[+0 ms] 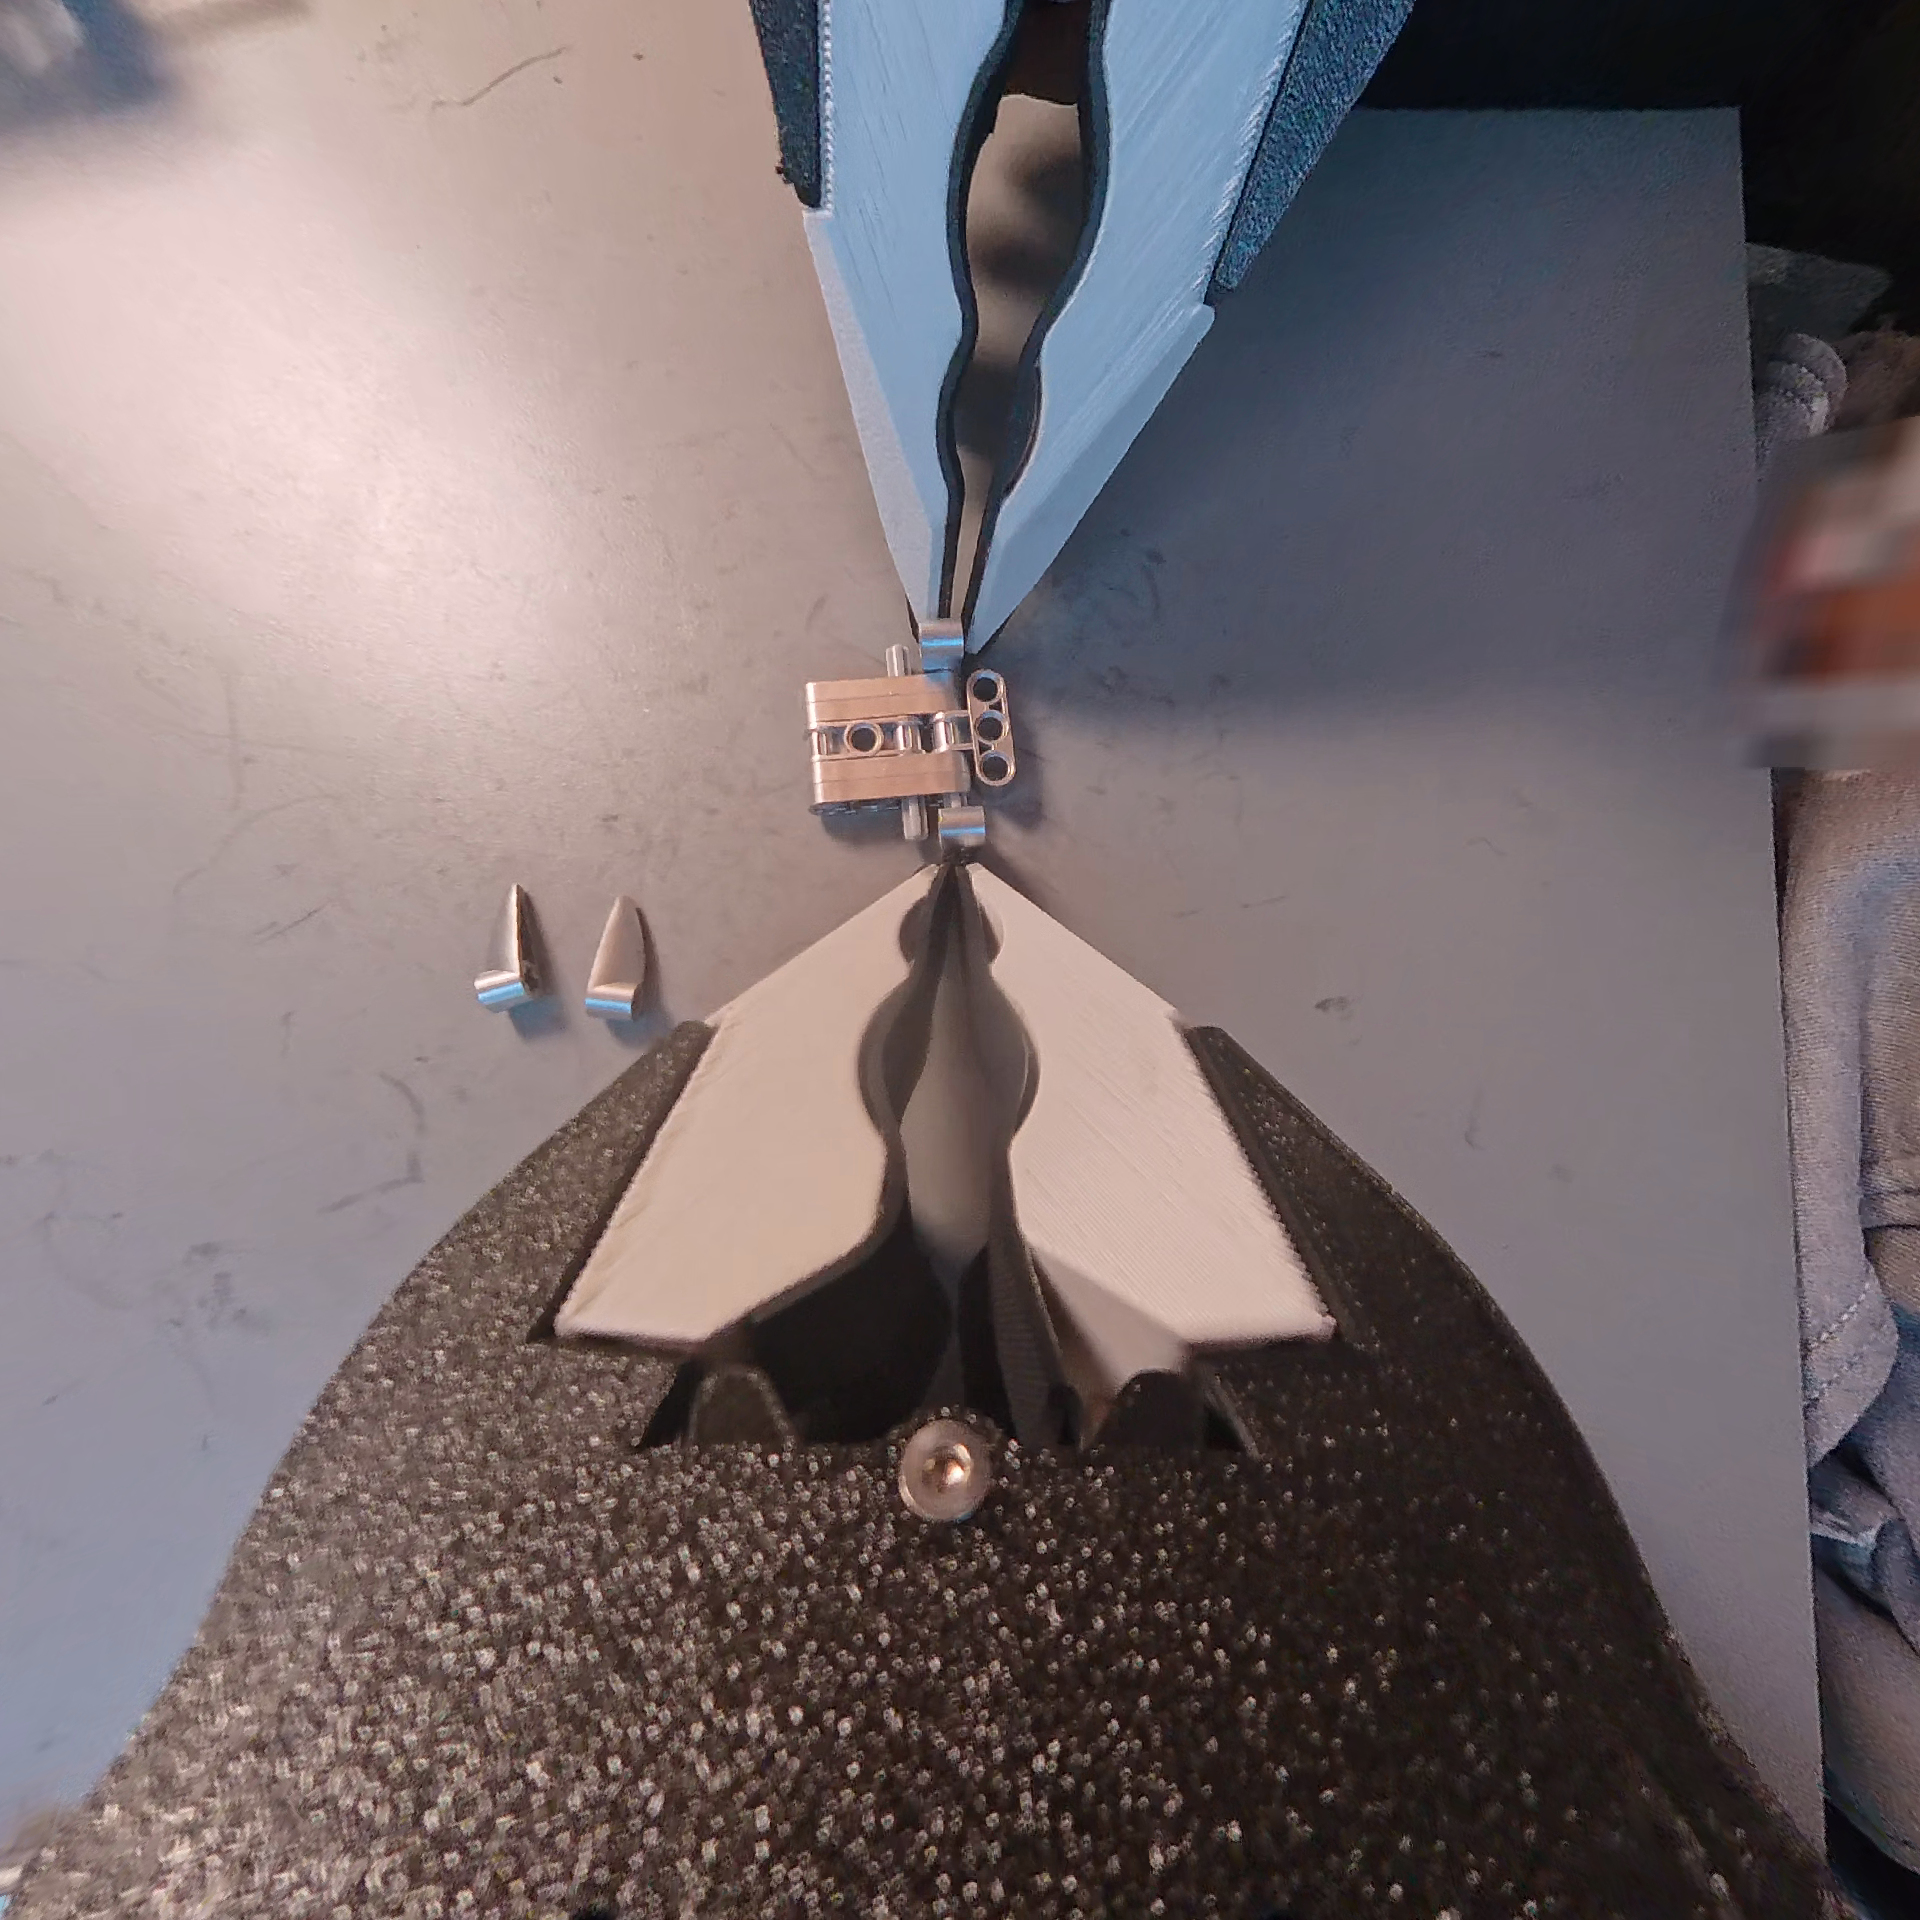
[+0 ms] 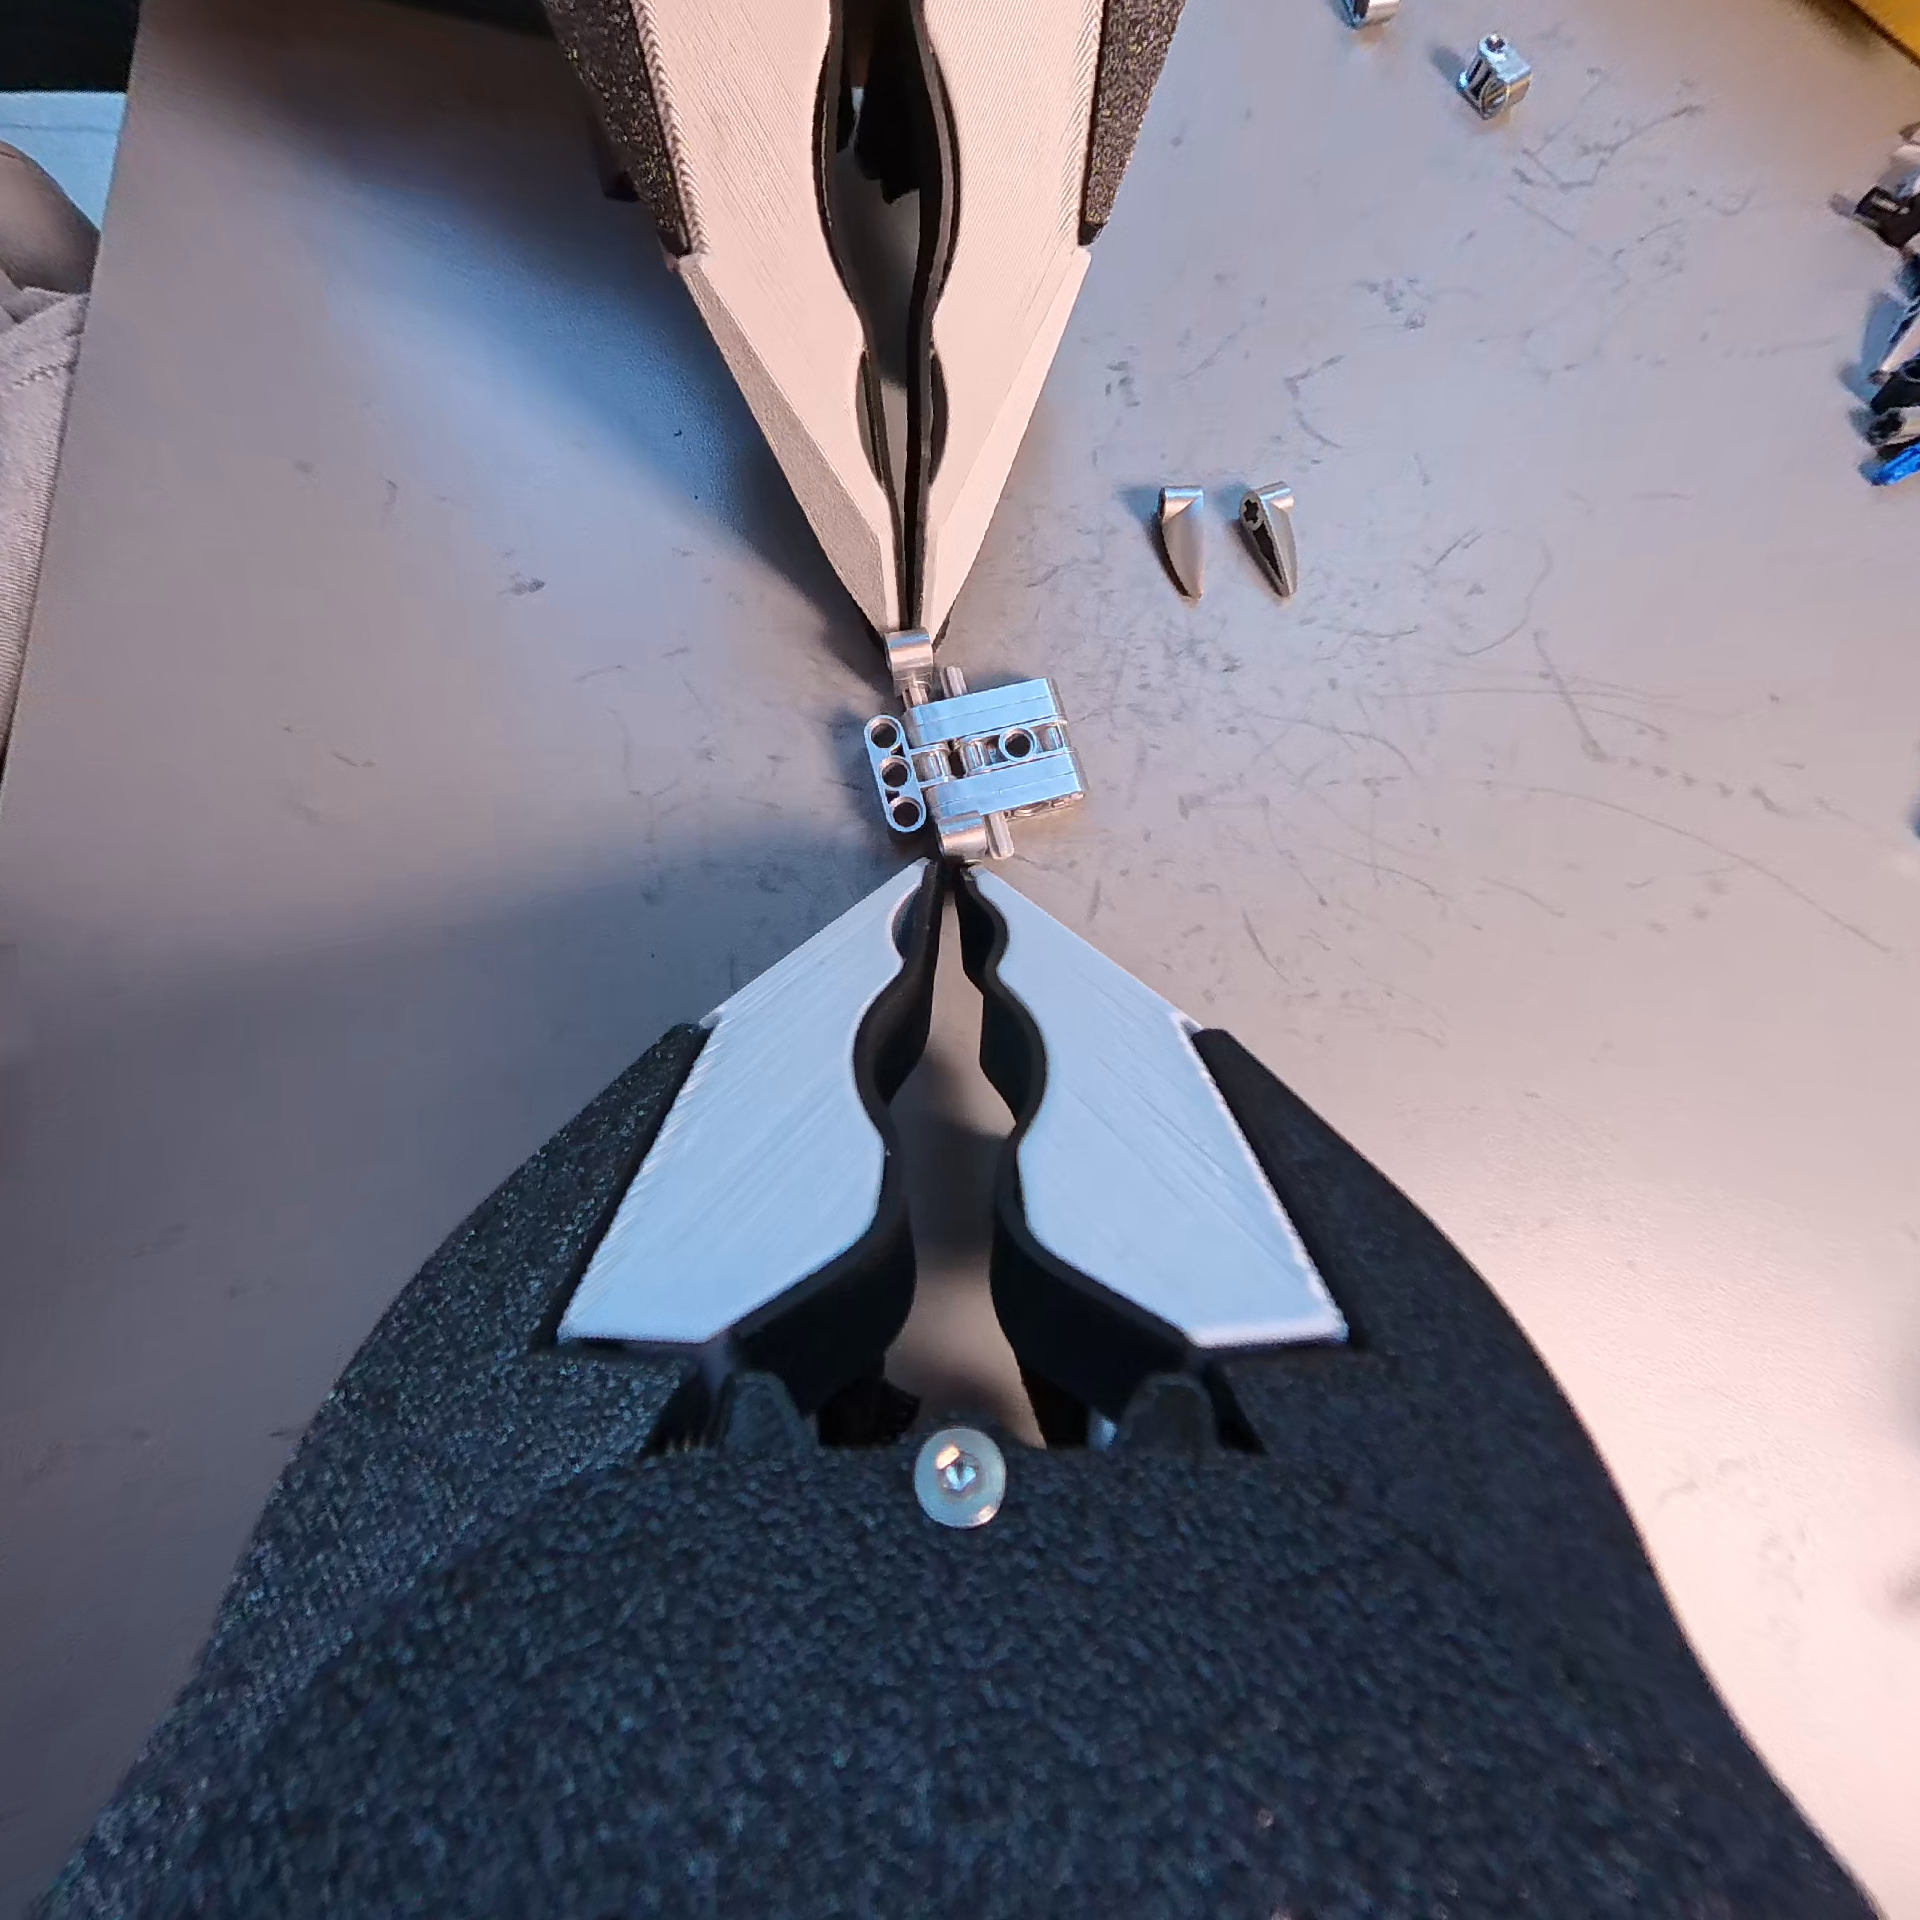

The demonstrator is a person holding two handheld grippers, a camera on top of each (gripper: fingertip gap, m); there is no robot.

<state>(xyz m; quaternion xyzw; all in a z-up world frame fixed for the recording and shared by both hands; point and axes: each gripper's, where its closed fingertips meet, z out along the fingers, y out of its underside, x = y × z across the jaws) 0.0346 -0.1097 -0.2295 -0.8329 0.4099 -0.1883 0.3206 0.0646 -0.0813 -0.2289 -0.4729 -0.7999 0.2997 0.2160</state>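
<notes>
A small grey assembly of holed toy-building beams (image 1: pixel 904 743) lies on the grey table (image 1: pixel 416 520); it also shows in the right wrist view (image 2: pixel 977 769). My left gripper (image 1: pixel 954 864) is shut on a small grey claw-shaped piece (image 1: pixel 962 827) joined to the assembly's near end. My right gripper (image 2: pixel 951 864) is shut on a like piece (image 2: pixel 966 837) at the opposite end. The grippers face each other tip to tip: the right gripper (image 1: pixel 951 634) comes from the top of the left wrist view, the left gripper (image 2: pixel 912 636) from the top of the right wrist view.
Two loose grey claw pieces (image 1: pixel 509 951) (image 1: pixel 615 956) lie side by side next to the left gripper; they also show in the right wrist view (image 2: pixel 1182 535) (image 2: pixel 1270 535). A small grey connector (image 2: pixel 1494 75) and a heap of parts (image 2: pixel 1891 312) lie farther off. Grey cloth (image 1: pixel 1849 987) hangs past the table edge. The small grey connector (image 2: pixel 1494 75) sits 20 centimetres or so from the ends of my left fingers.
</notes>
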